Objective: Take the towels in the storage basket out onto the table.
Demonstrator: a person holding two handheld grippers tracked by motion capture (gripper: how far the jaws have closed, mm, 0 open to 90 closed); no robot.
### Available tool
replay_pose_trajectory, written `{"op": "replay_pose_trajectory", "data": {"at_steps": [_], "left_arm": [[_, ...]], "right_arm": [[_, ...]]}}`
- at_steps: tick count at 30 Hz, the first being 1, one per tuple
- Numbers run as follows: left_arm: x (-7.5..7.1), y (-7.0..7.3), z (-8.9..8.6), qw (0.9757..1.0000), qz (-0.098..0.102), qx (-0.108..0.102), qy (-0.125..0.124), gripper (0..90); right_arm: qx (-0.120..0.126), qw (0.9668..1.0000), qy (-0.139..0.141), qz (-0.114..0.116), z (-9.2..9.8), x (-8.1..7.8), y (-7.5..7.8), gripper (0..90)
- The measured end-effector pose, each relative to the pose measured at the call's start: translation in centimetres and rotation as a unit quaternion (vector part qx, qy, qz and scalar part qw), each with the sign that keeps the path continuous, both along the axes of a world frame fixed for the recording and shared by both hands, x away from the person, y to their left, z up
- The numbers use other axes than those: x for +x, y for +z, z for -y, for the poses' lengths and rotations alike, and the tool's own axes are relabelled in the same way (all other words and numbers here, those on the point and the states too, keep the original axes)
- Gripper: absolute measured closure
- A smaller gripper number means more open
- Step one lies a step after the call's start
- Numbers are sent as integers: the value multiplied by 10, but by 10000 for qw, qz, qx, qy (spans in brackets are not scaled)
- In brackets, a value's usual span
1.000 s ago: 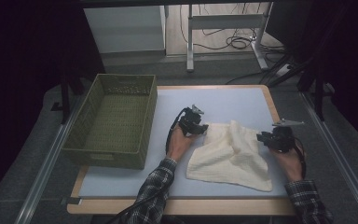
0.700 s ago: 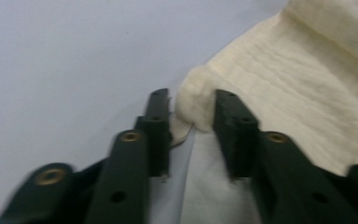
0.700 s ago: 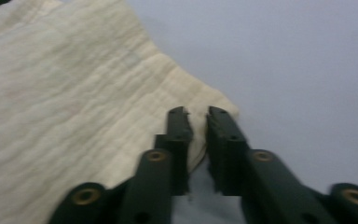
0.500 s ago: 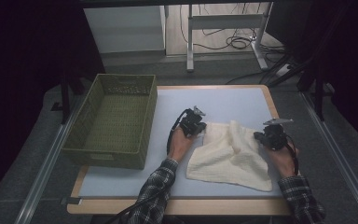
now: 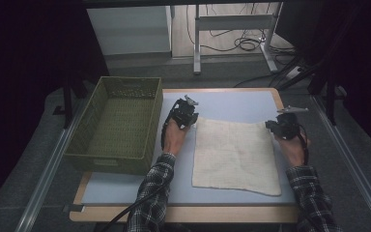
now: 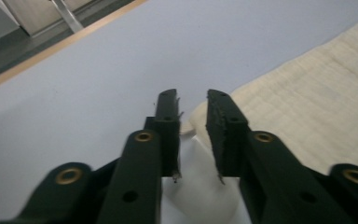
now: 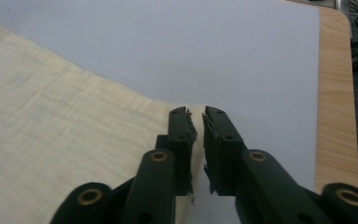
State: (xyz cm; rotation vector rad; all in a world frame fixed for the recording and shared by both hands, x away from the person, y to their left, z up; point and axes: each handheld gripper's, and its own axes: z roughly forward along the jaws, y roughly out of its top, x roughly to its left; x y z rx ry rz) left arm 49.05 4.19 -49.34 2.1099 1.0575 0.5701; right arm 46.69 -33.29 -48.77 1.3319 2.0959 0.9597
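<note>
From above, the cream cloth (image 5: pixel 235 155) lies flat and spread out on the blue table (image 5: pixel 232 104). Your left hand-held gripper (image 5: pixel 188 115) sits at the cloth's far left corner. Your right hand-held gripper (image 5: pixel 281 126) sits at its far right corner. A green basket (image 5: pixel 118 125) stands on the left part of the table, just beside your left hand (image 5: pixel 174 137). Your sleeves are checked.

In the left gripper view, your left hand-held gripper (image 6: pixel 193 100) has its jaws a little apart, and they have just been opening. The corner of the cloth (image 6: pixel 307 98) lies between the jaw tips and runs off to the right. The jaws are not pressing on it.

In the right gripper view, your right hand-held gripper (image 7: pixel 196 114) has its jaws a small way apart too, with a thin gap. They have just been opening as well. The cloth (image 7: pixel 51 140) spreads out to the left, and its corner lies right at the jaws. They are not squeezing it. The table's wooden edge (image 7: pixel 335 102) runs down the right side.
</note>
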Motion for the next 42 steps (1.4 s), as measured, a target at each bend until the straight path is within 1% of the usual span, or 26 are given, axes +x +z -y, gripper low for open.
{"op": "replay_pose_trajectory", "data": {"at_steps": [2, 3, 5, 7, 10, 13, 15, 17, 22, 24, 25, 26, 27, 28, 29, 31, 32, 33, 35, 37, 38, 40, 41, 42], "left_arm": [[0, -3, -2, 10000, 2, -29, 6, 673], [2, -4, -3, 10000, -26, -71, -7, 657], [4, -6, -3, 10000, -51, -63, -16, 628], [6, -8, -1, 9999, -65, -90, -53, 609], [10, -11, 2, 9999, -63, -42, -66, 587], [14, -18, 5, 9999, -116, -42, -36, 577], [16, -24, 7, 9999, -145, -32, -29, 570], [17, -28, 8, 9998, -179, -57, -14, 561], [20, -37, 7, 9997, -215, -3, 80, 505], [21, -40, 6, 9996, -271, -22, 82, 490], [21, -41, 4, 9995, -294, -120, 87, 490], [22, -42, 3, 9991, -346, -239, 75, 507], [22, -44, 1, 9980, -449, -450, 30, 550], [22, -44, 0, 9975, -471, -529, 30, 595], [21, -45, -1, 9970, -488, -600, 10, 613], [20, -44, -1, 9962, -566, -662, -79, 727], [20, -44, -1, 9958, -595, -675, -157, 799], [20, -44, -1, 9961, -577, -649, -186, 841], [19, -43, 0, 9972, -467, -546, -216, 872], [19, -41, 0, 9985, -321, -414, -132, 888], [19, -39, -1, 9989, -254, -392, -96, 890], [21, -34, -5, 9990, -129, -424, 3, 890], [23, -29, -8, 9987, -72, -498, 31, 890], [25, -24, -11, 9981, -98, -600, 36, 887]], "right_arm": [[133, 9999, -40, -43, 6, 0, -1, 746], [119, 9999, -57, -46, 7, 0, -2, 738], [93, 9999, -93, -66, 11, 1, -4, 714], [147, 9998, -97, -105, 14, 2, -6, 697], [113, 9998, -91, -130, 16, 5, -9, 672], [95, 9998, -63, -151, 16, 9, -12, 669], [150, 9997, -61, -156, 15, 13, -14, 670], [152, 9997, -53, -160, 15, 15, -16, 670], [46, 9998, -57, -178, 14, 23, -24, 644], [42, 9997, -75, -212, 14, 27, -28, 626], [26, 9997, -53, -233, 13, 28, -31, 625], [33, 9998, -44, -198, 13, 28, -32, 630], [50, 9998, -55, -195, 13, 29, -32, 635], [41, 9998, -95, -198, 12, 29, -32, 672], [58, 9997, -95, -227, 11, 29, -32, 712], [69, 9993, -9, -354, 9, 30, -30, 820], [69, 9992, 23, -390, 8, 30, -29, 851], [3, 9992, 24, -411, 6, 30, -28, 859], [-145, 9991, 26, -393, 2, 30, -27, 867], [-202, 9992, 10, -351, 0, 30, -26, 871], [-211, 9992, -7, -325, 0, 30, -25, 871], [-162, 9996, -40, -229, 2, 33, -22, 871], [-102, 9997, -61, -196, 2, 34, -20, 871], [-49, 9998, -77, -170, 3, 35, -16, 871]]}}
